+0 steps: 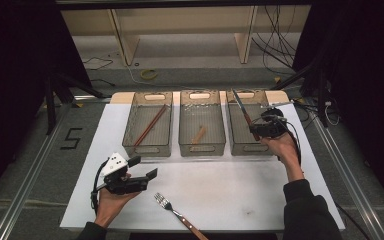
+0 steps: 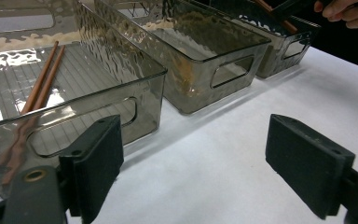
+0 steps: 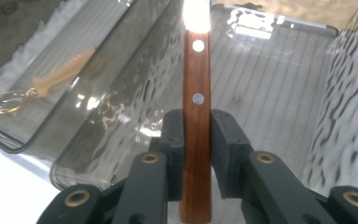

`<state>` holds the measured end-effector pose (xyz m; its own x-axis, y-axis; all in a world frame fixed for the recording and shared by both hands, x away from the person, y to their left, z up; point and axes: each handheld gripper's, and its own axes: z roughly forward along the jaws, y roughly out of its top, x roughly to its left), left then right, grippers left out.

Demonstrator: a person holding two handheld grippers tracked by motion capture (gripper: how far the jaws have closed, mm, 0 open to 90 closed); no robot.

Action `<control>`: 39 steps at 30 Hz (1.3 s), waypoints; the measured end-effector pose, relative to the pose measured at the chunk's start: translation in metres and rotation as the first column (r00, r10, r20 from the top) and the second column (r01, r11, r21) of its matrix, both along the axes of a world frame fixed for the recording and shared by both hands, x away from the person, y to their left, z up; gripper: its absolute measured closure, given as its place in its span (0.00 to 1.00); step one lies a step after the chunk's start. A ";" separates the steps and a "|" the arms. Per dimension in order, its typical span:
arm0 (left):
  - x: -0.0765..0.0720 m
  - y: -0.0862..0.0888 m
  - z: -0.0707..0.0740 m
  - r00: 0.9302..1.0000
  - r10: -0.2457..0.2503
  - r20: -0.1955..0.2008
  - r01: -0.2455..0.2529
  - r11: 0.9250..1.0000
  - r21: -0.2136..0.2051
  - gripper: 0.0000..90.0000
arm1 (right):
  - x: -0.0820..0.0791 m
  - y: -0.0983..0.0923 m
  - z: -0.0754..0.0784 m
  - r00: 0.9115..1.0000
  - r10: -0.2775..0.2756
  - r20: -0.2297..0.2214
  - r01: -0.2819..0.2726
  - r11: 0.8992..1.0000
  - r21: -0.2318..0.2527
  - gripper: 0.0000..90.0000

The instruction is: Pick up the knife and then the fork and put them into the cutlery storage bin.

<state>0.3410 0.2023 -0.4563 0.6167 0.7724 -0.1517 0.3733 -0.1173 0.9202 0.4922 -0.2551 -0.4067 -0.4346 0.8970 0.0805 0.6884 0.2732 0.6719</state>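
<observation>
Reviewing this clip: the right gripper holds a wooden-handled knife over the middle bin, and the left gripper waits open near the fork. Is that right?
Not quite. The right gripper holds the wooden-handled knife over the right-hand bin, not the middle one; the high view shows it. The left gripper does wait open near the fork.

Wood, smoky plastic, matt black pads

The knife handle (image 3: pixel 196 116) is reddish polished wood with two metal rivets, its blade (image 1: pixel 239 103) bright metal; the bins (image 2: pixel 200 56) are glossy, rippled, smoke-tinted clear plastic with ribbed floors. The chopsticks (image 2: pixel 39 84) look like smooth brown wood — the fork (image 1: pixel 172 210) has shiny metal tines and a wooden handle. The bench (image 1: pixel 230 185) top is matt white; the left tool (image 2: pixel 191 168) has matt black pads.
</observation>
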 end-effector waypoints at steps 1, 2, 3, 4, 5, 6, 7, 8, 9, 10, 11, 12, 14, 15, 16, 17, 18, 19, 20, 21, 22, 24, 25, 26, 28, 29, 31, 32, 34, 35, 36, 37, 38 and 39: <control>0.000 0.000 0.000 1.000 -0.001 0.001 0.001 1.000 0.000 0.21 | 0.000 0.000 0.000 1.000 -0.003 -0.005 0.003 1.000 -0.002 0.85; -0.001 0.000 0.000 1.000 -0.002 0.002 0.002 1.000 -0.002 0.20 | 0.001 0.000 -0.001 1.000 -0.001 -0.006 0.001 1.000 -0.005 0.85; -0.001 0.000 0.000 1.000 -0.003 0.005 0.003 1.000 -0.006 0.20 | 0.000 0.000 -0.001 1.000 -0.004 -0.012 0.004 1.000 -0.005 0.85; -0.001 0.001 0.000 1.000 -0.005 0.007 0.005 1.000 -0.008 0.20 | 0.001 0.000 -0.002 1.000 -0.006 -0.017 0.006 1.000 -0.007 0.85; -0.001 0.001 0.001 1.000 -0.005 0.010 0.005 1.000 -0.008 0.20 | 0.001 0.000 -0.002 1.000 -0.005 -0.018 0.005 1.000 -0.007 0.85; -0.001 0.001 0.001 1.000 -0.007 0.012 0.007 1.000 -0.009 0.20 | 0.001 0.000 -0.002 1.000 -0.006 -0.020 0.006 1.000 -0.008 0.85; -0.002 0.002 0.001 1.000 -0.007 0.015 0.007 1.000 -0.010 0.20 | 0.001 0.001 -0.002 1.000 -0.005 -0.022 0.005 1.000 -0.010 0.85; -0.002 0.002 0.001 1.000 -0.007 0.014 0.008 1.000 -0.013 0.20 | 0.001 0.001 -0.003 1.000 -0.006 -0.024 0.006 1.000 -0.013 0.85; -0.002 0.002 0.001 1.000 -0.009 0.015 0.009 1.000 -0.013 0.20 | 0.001 0.001 -0.003 1.000 -0.007 -0.028 0.006 1.000 -0.017 0.85; -0.002 0.002 0.001 1.000 -0.009 0.018 0.009 1.000 -0.013 0.20 | 0.001 0.002 -0.004 0.999 -0.008 -0.033 0.007 1.000 -0.021 0.85; -0.003 0.003 0.001 1.000 -0.010 0.020 0.010 1.000 -0.015 0.20 | 0.001 0.002 -0.004 0.999 -0.008 -0.037 0.007 1.000 -0.022 0.85; -0.003 0.003 0.001 1.000 -0.009 0.021 0.010 1.000 -0.017 0.19 | 0.002 0.002 -0.005 0.999 -0.008 -0.040 0.007 1.000 -0.023 0.85; -0.003 0.003 0.001 1.000 -0.009 0.020 0.009 1.000 -0.020 0.19 | 0.001 0.003 -0.005 0.999 -0.006 -0.043 0.005 1.000 -0.023 0.85; -0.003 0.004 0.001 1.000 -0.012 0.019 0.012 1.000 -0.023 0.19 | 0.001 0.004 -0.005 0.999 -0.002 -0.043 0.001 1.000 -0.026 0.85; -0.003 0.004 0.001 1.000 -0.014 0.017 0.014 1.000 -0.026 0.19 | 0.001 0.004 -0.005 0.999 -0.001 -0.045 0.000 1.000 -0.028 0.85; -0.003 0.004 0.002 1.000 -0.014 0.016 0.015 0.999 -0.029 0.19 | 0.001 0.004 -0.005 0.999 0.000 -0.048 -0.001 1.000 -0.028 0.85; -0.003 0.004 0.002 1.000 -0.015 0.016 0.016 0.999 -0.029 0.19 | 0.001 0.005 -0.005 0.999 -0.003 -0.052 0.001 0.999 -0.032 0.85; -0.004 0.004 0.002 1.000 -0.014 0.016 0.015 0.999 -0.030 0.19 | 0.002 0.005 -0.006 0.998 -0.005 -0.055 0.003 0.999 -0.040 0.85; -0.004 0.004 0.002 1.000 -0.014 0.017 0.014 0.999 -0.030 0.19 | 0.002 0.004 -0.007 0.998 -0.007 -0.061 0.005 0.999 -0.042 0.85; -0.004 0.004 0.002 1.000 -0.014 0.018 0.014 0.999 -0.031 0.19 | 0.003 0.004 -0.008 0.998 -0.011 -0.065 0.008 0.999 -0.042 0.85; -0.004 0.004 0.002 1.000 -0.014 0.019 0.014 0.999 -0.032 0.19 | 0.003 0.004 -0.008 0.997 -0.015 -0.069 0.012 0.999 -0.042 0.84; -0.004 0.005 0.002 1.000 -0.014 0.019 0.015 0.999 -0.034 0.19 | 0.003 0.004 -0.009 0.997 -0.017 -0.071 0.014 0.999 -0.043 0.84; -0.004 0.005 0.002 1.000 -0.014 0.019 0.015 0.999 -0.033 0.19 | 0.003 0.004 -0.008 0.998 -0.011 -0.068 0.008 0.999 -0.043 0.84; -0.004 0.005 0.001 1.000 -0.013 0.019 0.014 0.999 -0.033 0.19 | 0.003 0.004 -0.008 0.998 -0.003 -0.067 0.001 0.999 -0.038 0.83; -0.004 0.005 0.001 1.000 -0.012 0.019 0.013 0.999 -0.033 0.19 | 0.002 0.004 -0.006 0.998 -0.001 -0.058 0.000 1.000 -0.019 0.76; -0.004 0.005 0.001 1.000 -0.013 0.018 0.013 0.999 -0.033 0.19 | 0.001 0.004 -0.004 0.999 -0.002 -0.048 0.002 1.000 -0.011 0.69; -0.004 0.005 0.001 1.000 -0.012 0.018 0.013 0.999 -0.032 0.19 | 0.000 0.005 -0.001 1.000 -0.004 -0.029 0.004 1.000 -0.008 0.57; -0.004 0.005 0.001 1.000 -0.013 0.019 0.013 0.999 -0.032 0.19 | 0.000 0.006 0.000 1.000 -0.008 -0.017 0.008 1.000 -0.015 0.54; -0.004 0.005 0.001 1.000 -0.012 0.020 0.013 0.999 -0.033 0.19 | -0.003 0.006 0.003 1.000 -0.003 -0.002 0.003 1.000 -0.001 0.50; -0.004 0.005 0.001 1.000 -0.012 0.019 0.013 0.999 -0.033 0.19 | -0.004 0.007 0.004 1.000 -0.001 0.004 0.001 1.000 0.003 0.48; -0.004 0.005 0.001 1.000 -0.012 0.018 0.012 0.999 -0.032 0.19 | -0.005 0.008 0.005 1.000 0.009 0.010 -0.009 1.000 0.007 0.48; -0.004 0.005 0.001 1.000 -0.012 0.018 0.012 0.999 -0.031 0.19 | -0.006 0.009 0.007 1.000 0.017 0.009 -0.018 1.000 0.011 0.46; -0.004 0.005 0.001 1.000 -0.012 0.019 0.012 0.999 -0.032 0.19 | -0.008 0.010 0.008 1.000 0.023 0.011 -0.023 1.000 0.005 0.45; -0.004 0.005 0.001 1.000 -0.012 0.019 0.013 0.999 -0.031 0.19 | -0.009 0.012 0.009 0.999 0.028 0.019 -0.028 1.000 0.002 0.44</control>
<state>0.3373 0.2070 -0.4549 0.6291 0.7598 -0.1641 0.3545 -0.0926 0.9305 0.4831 -0.2434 -0.3974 -0.4610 0.8843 0.0740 0.6674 0.2905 0.6857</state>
